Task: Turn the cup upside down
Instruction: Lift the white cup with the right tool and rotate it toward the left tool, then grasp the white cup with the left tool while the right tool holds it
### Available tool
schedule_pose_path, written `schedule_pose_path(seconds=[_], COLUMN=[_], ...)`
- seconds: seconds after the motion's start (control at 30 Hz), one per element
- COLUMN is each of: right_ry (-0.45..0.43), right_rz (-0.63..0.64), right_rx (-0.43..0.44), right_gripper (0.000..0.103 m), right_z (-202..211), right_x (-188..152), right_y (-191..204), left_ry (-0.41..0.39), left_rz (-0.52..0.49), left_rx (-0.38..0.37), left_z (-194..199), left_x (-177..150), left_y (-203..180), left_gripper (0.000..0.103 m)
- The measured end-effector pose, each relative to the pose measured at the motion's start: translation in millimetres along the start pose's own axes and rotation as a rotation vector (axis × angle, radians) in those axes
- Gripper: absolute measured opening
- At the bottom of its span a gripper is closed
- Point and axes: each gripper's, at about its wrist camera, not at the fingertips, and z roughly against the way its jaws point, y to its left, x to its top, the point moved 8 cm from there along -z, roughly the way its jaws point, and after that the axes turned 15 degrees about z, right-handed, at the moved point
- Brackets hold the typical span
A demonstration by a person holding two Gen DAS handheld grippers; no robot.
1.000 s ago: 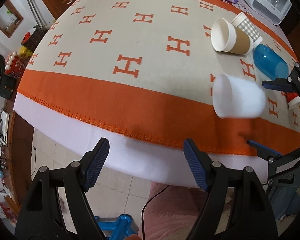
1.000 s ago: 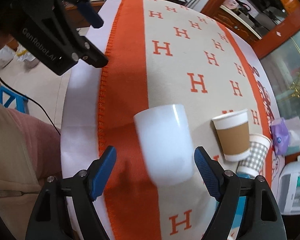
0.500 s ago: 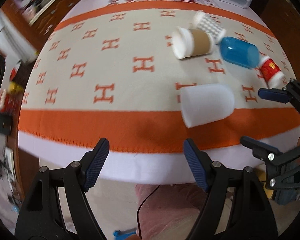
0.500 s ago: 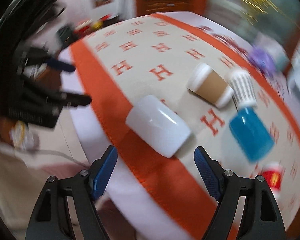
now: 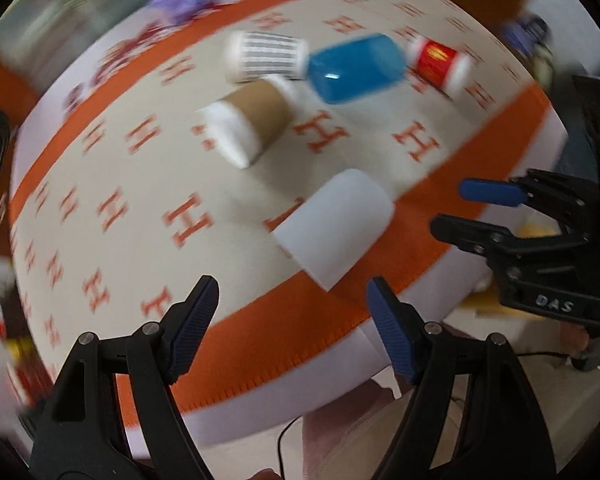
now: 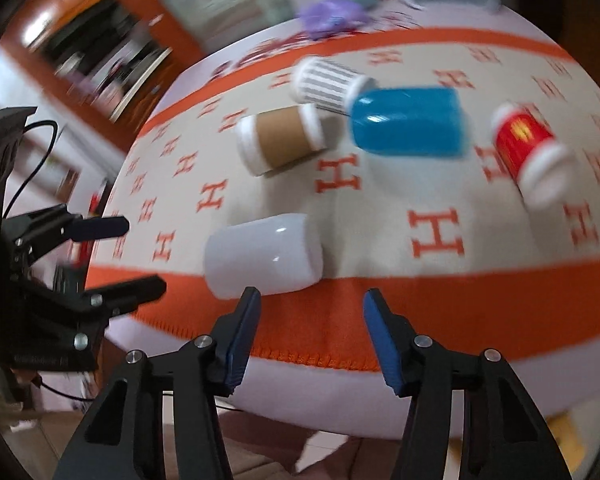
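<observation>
Right wrist view showed the white cup [image 6: 262, 255] standing inverted; both the right gripper [image 6: 310, 332] and left gripper [image 5: 292, 326] gaped wide, holding nothing, seemingly released.

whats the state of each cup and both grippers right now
white plastic cup: standing mouth down on the blanket, free of both grippers
brown-sleeved paper cup: standing mouth down
grey striped paper cup: standing mouth down
blue plastic cup: standing mouth down
red paper cup: standing mouth down
left gripper: open, empty
right gripper: open, empty, just short of the white cup
</observation>
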Motion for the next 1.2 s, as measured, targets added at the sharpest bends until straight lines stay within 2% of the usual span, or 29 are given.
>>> schedule_pose_path(seconds=[0.2, 0.4, 0.73, 0.9, 1.2], right_ry=[-0.056, -0.104, -0.165, -0.178, -0.178], right_rz=[-0.229, -0.379, -0.495, -0.532, -0.543], right_rx=[-0.022, -0.020, -0.039, -0.044, -0.041], right_gripper=[0.055, 0.055, 0.055, 0.055, 0.055], right_z=[-8.7, -14.7, -21.6, -26.9, -30.6], right_x=[-21.3, -42.5, -65.5, -71.7, -77.0], right_y=[-15.3, -20.3, -28.8, -34.5, -31.9], left_ry=[0.093, 0.163, 0.285, 0.280, 0.274], left_rz=[-0.251, -0.380, -0.513, -0.563, -0.564], left_rx=[-0.085, -0.066, -0.068, -0.033, -0.042], left_z=[-28.1, -64.4, -99.1, -106.3, -110.5], left_x=[13.8, 26.5, 13.8, 8.9, 12.1], left_y=[-27.6, -42.7, -66.1, -71.4, -80.7], left_gripper=[0.074, 0.074, 0.074, 0.070, 0.070])
